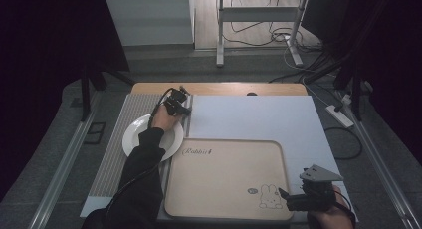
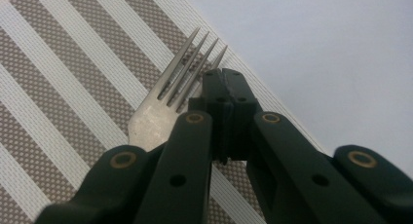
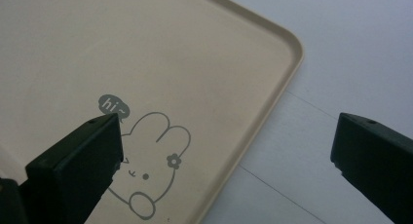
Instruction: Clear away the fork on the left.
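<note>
Clamping down with my left gripper, I've got the jaws pressed together on the fork, pinched along its neck with the tines poking out past the tips over the striped placemat. From above, that gripper sits just beyond the white plate, at the placemat's far edge. So the pick-up looks done; carrying and setting the fork down is still ahead, likely onto the tray, though I can't tell if the fork has cleared the mat. My right gripper waits wide open, holding nothing, over the tray corner. Tray print reads "Rabbit" and a bunny saying "hi~".
</note>
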Demonstrator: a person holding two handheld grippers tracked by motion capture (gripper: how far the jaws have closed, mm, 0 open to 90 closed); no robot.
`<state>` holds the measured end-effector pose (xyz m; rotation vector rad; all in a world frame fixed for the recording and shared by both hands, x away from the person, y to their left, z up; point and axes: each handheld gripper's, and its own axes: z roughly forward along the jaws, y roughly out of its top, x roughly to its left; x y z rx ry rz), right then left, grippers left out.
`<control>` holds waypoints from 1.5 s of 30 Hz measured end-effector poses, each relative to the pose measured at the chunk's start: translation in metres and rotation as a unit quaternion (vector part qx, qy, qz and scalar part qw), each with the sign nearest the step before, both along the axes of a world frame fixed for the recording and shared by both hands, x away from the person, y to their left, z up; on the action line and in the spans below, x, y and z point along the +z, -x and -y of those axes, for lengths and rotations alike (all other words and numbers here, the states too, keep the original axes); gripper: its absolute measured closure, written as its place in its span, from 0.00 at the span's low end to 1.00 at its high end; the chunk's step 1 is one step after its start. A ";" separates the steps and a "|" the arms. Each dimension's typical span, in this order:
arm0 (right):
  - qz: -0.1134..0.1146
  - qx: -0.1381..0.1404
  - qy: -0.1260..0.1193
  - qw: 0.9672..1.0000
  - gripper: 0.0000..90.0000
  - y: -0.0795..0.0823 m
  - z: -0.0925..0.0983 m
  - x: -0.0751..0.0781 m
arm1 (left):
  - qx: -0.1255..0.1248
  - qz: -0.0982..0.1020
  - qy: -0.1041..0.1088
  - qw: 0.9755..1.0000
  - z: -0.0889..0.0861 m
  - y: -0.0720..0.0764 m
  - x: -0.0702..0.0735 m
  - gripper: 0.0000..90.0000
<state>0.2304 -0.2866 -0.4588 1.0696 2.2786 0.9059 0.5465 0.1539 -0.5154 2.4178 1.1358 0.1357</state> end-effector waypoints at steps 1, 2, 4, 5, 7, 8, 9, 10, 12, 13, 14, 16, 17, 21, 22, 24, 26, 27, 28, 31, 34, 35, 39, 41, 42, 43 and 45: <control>0.000 0.000 0.000 1.000 0.00 0.000 0.000 0.000 | 0.000 -0.002 0.002 1.000 0.000 -0.001 0.000 0.99; 0.000 0.000 0.000 1.000 0.00 0.000 0.000 0.000 | 0.000 -0.002 0.002 1.000 0.000 -0.001 0.000 0.99; 0.000 0.001 -0.002 1.000 0.00 0.000 0.000 0.000 | -0.003 -0.010 0.012 1.000 -0.001 -0.001 0.001 0.99; -0.001 0.001 -0.002 1.000 0.00 0.000 0.000 0.000 | -0.006 -0.009 0.022 1.000 -0.003 0.000 0.003 0.99; -0.001 0.001 -0.002 1.000 0.00 0.000 0.001 0.000 | -0.007 -0.006 0.032 0.999 -0.007 0.001 0.006 0.98; -0.001 0.001 -0.002 1.000 0.00 0.000 0.001 0.000 | -0.007 -0.006 0.032 0.999 -0.007 0.001 0.006 0.96; 0.000 0.001 -0.002 1.000 0.00 0.000 0.000 0.000 | -0.009 0.002 0.032 0.999 -0.012 0.002 0.011 0.89; 0.000 0.001 -0.002 1.000 0.00 0.000 0.000 0.000 | -0.009 0.002 0.032 0.999 -0.012 0.002 0.011 0.82; 0.000 0.002 0.001 1.000 0.00 0.000 0.000 0.000 | -0.005 0.015 0.022 1.000 -0.020 0.002 0.016 0.69; 0.000 0.002 0.001 1.000 0.00 0.000 0.000 0.000 | -0.004 0.017 0.024 1.000 -0.024 0.001 0.017 0.64; 0.000 0.002 0.001 1.000 0.00 0.000 0.000 0.000 | -0.004 0.017 0.026 1.000 -0.027 0.001 0.017 0.58; -0.001 0.002 0.001 1.000 0.00 0.000 0.000 0.000 | -0.003 0.020 0.024 0.999 -0.029 0.001 0.017 0.53; -0.001 0.003 0.001 1.000 0.00 0.000 0.000 0.000 | 0.000 0.028 0.013 1.000 -0.034 0.000 0.015 0.41; -0.001 0.004 0.001 1.000 0.00 0.000 -0.001 0.000 | 0.023 0.027 0.001 0.999 -0.044 -0.004 0.011 0.18; -0.002 0.004 0.001 1.000 0.00 0.000 -0.001 0.000 | 0.026 0.024 0.001 0.999 -0.046 -0.005 0.010 0.15; -0.002 0.004 0.001 1.000 0.00 0.000 -0.001 0.000 | 0.026 0.011 -0.002 1.000 -0.050 -0.007 0.005 0.09; -0.002 0.005 0.001 1.000 0.00 0.000 -0.001 0.000 | 0.027 0.006 -0.015 1.000 -0.053 -0.008 0.001 0.07; -0.002 0.006 0.001 1.000 0.00 0.000 -0.001 0.000 | 0.028 0.004 -0.024 0.999 -0.054 -0.009 0.000 0.06; -0.002 0.006 0.001 1.000 0.00 0.000 -0.001 0.000 | 0.028 0.004 -0.024 0.999 -0.054 -0.009 0.000 0.07; -0.002 0.006 0.001 1.000 0.00 0.000 -0.001 0.000 | 0.031 -0.002 -0.041 0.999 -0.061 -0.011 -0.007 0.11; -0.002 0.007 0.001 1.000 0.00 0.000 -0.001 0.000 | 0.032 0.007 -0.036 0.999 -0.068 -0.010 -0.007 0.20; -0.002 0.007 0.001 1.000 0.00 0.000 -0.001 0.000 | 0.031 0.009 -0.034 0.999 -0.070 -0.010 -0.007 0.24; -0.002 0.009 0.002 1.000 0.00 0.000 -0.001 0.000 | 0.027 0.013 -0.029 0.999 -0.080 -0.008 -0.005 0.45; -0.003 0.010 0.003 1.000 0.00 0.000 -0.001 0.000 | 0.028 0.016 -0.029 0.999 -0.085 -0.006 -0.004 0.57; -0.003 0.010 0.003 1.000 0.00 0.000 -0.001 0.000 | 0.029 0.018 -0.028 0.999 -0.088 -0.006 -0.004 0.63; -0.002 0.010 0.004 1.000 0.00 0.001 -0.001 0.000 | 0.032 0.017 -0.026 0.999 -0.091 -0.005 -0.004 0.70; -0.002 0.010 0.005 1.000 0.00 0.001 -0.001 0.000 | 0.034 0.020 -0.024 0.999 -0.094 -0.004 -0.004 0.81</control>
